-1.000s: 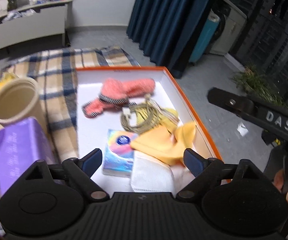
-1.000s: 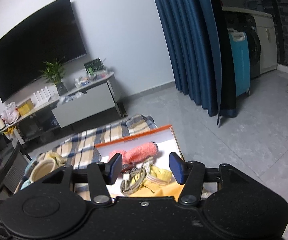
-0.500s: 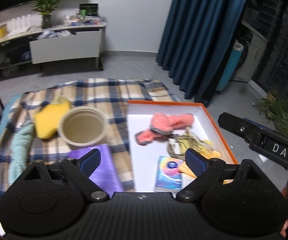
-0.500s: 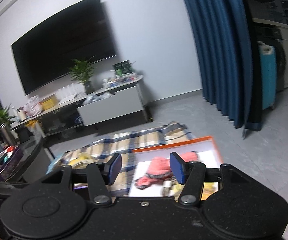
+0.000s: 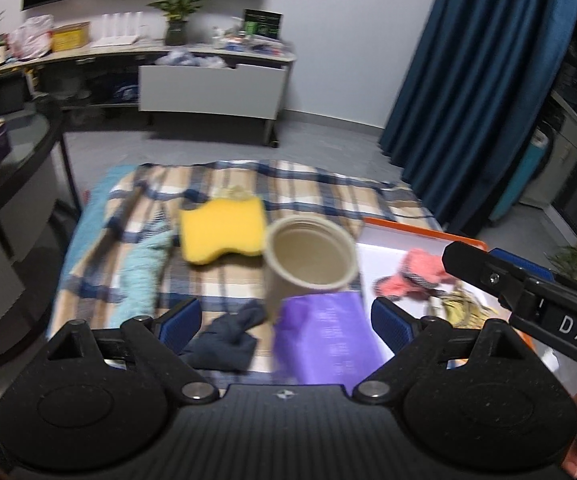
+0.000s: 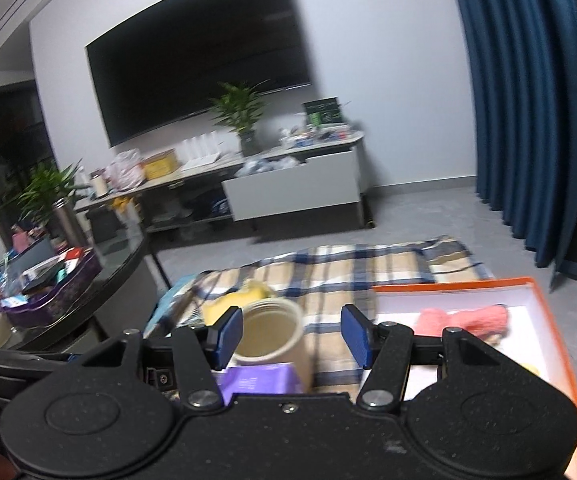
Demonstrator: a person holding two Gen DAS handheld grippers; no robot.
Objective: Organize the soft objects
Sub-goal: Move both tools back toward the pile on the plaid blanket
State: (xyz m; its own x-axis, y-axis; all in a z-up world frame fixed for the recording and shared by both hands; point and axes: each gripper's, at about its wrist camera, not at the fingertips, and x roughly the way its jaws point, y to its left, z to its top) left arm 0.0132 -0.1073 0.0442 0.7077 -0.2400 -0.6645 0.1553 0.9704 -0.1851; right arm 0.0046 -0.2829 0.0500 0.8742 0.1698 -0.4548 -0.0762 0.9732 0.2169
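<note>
Several soft things wait on the plaid blanket [image 5: 312, 196]: a yellow sponge [image 5: 222, 232] ahead and left of my left claw [image 5: 286, 318], a dark cloth [image 5: 224, 340] just below its left finger. My left claw is nearer; both it and my right claw [image 6: 292, 338] gape empty.

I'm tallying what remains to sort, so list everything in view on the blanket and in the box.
plaid blanket: one, beige and blue, on floor
sponge: one, yellow, on blanket
beige cup: one, open-topped, on blanket beside box
purple pack: one, in front of cup
teal cloth: one, left on blanket
dark cloth: one, navy, near edge
box: one, orange rim, white inside
pink sock: one at least, in box
left gripper: open, empty
right gripper: open, empty
</note>
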